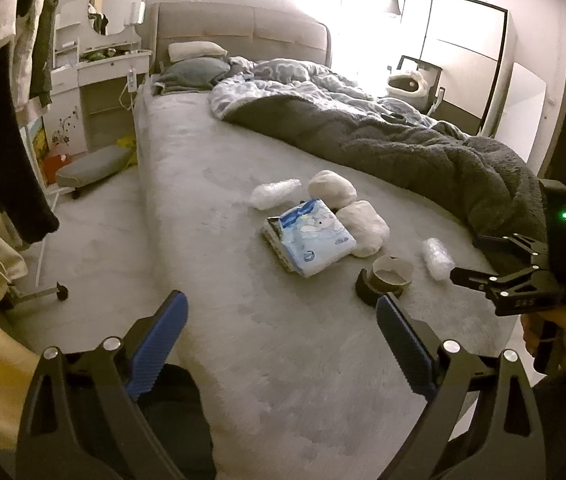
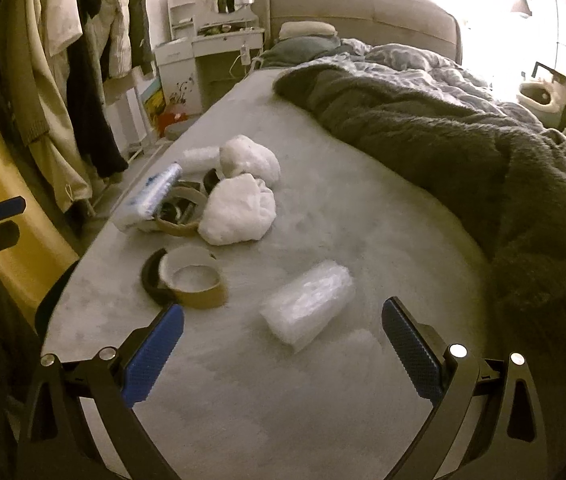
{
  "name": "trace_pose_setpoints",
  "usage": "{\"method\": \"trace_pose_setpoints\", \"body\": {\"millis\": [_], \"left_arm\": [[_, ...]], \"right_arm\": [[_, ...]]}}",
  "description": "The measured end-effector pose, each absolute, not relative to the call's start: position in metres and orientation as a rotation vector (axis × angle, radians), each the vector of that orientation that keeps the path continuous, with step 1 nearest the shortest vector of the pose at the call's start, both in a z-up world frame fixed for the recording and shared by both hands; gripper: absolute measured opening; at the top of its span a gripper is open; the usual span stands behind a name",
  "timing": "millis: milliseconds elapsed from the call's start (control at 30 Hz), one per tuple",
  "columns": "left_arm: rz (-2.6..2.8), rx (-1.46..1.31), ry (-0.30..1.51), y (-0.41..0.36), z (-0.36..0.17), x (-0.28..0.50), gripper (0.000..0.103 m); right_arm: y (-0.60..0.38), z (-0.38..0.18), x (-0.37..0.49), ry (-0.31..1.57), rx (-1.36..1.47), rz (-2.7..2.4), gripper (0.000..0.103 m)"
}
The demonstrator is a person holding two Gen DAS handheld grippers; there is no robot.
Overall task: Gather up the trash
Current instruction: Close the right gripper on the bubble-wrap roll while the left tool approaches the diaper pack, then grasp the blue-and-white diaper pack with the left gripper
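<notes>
Trash lies on the grey bed [image 1: 211, 208]: two crumpled white wads [image 1: 331, 189] [image 1: 365, 228], two bubble-wrap pieces [image 1: 275, 194] [image 1: 437, 258], a blue-white plastic pack [image 1: 309, 236] and a brown tape roll [image 1: 391, 276]. My left gripper [image 1: 281, 344] is open and empty, short of the pack. In the right wrist view my right gripper [image 2: 283, 354] is open and empty, its fingers either side of the near bubble-wrap piece [image 2: 309, 306]. The tape roll [image 2: 193, 282], wads [image 2: 239, 212] [image 2: 249, 158] and pack [image 2: 151, 200] lie beyond.
A dark fleece blanket [image 1: 403, 152] and quilt cover the bed's right side. A white dressing table [image 1: 99, 68], a low grey stool [image 1: 95, 166] and a clothes rack with hanging garments [image 1: 15, 100] stand left of the bed. A wardrobe [image 1: 455, 52] is at the back right.
</notes>
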State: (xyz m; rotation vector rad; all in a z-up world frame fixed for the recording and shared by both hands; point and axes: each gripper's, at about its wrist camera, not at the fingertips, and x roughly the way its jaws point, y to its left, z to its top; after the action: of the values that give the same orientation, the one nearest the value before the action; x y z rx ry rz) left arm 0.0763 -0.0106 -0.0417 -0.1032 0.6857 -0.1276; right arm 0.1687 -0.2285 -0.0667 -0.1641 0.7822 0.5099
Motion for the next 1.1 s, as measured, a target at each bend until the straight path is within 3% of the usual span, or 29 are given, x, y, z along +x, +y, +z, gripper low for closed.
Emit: {"method": "trace_pose_setpoints", "body": {"millis": [233, 433, 600, 833, 1100], "left_arm": [[-0.132, -0.113, 0.703, -0.015, -0.050, 0.095, 0.096], [-0.151, -0.075, 0.704, -0.027, -0.054, 0.105, 0.096], [-0.160, -0.071, 0.714, -0.034, -0.058, 0.114, 0.096], [-0.162, -0.085, 0.717, -0.039, -0.064, 0.126, 0.096], [-0.151, -0.091, 0.711, -0.051, -0.069, 0.145, 0.096]], "right_arm": [[-0.233, -0.078, 0.191, 0.814, -0.175, 0.540, 0.100], [-0.234, -0.089, 0.208, 0.849, -0.182, 0.572, 0.091], [-0.233, -0.094, 0.217, 0.869, -0.182, 0.587, 0.070], [-0.229, -0.095, 0.218, 0.881, -0.197, 0.607, 0.063], [-0.250, -0.070, 0.217, 0.795, -0.102, 0.563, 0.063]]}}
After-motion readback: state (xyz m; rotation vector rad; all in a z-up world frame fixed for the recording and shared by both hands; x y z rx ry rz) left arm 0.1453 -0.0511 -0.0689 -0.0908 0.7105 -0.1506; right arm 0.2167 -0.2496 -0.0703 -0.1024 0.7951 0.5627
